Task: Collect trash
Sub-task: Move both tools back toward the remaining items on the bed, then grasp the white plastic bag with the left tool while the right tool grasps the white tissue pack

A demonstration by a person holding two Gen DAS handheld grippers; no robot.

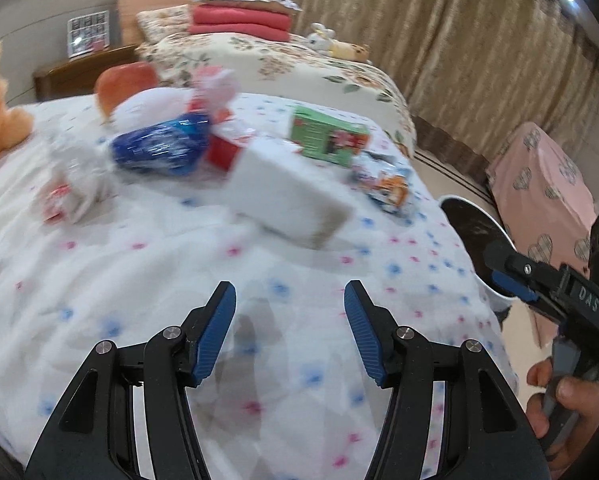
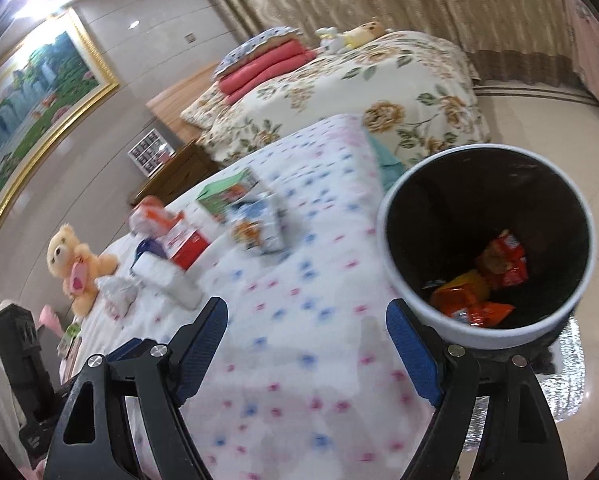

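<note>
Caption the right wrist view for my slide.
Open right gripper over the bed, beside a bin holding orange wrappers.

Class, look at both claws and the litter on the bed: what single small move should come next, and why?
Probably move the left claw forward to the white box, the nearest piece of litter ahead of it. Both claws are open and empty, the right claw is beside the bin, which already holds orange wrappers, and more litter still lies on the bed.

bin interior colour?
Black inside, white outside; the bin shows best in the right wrist view.
</note>
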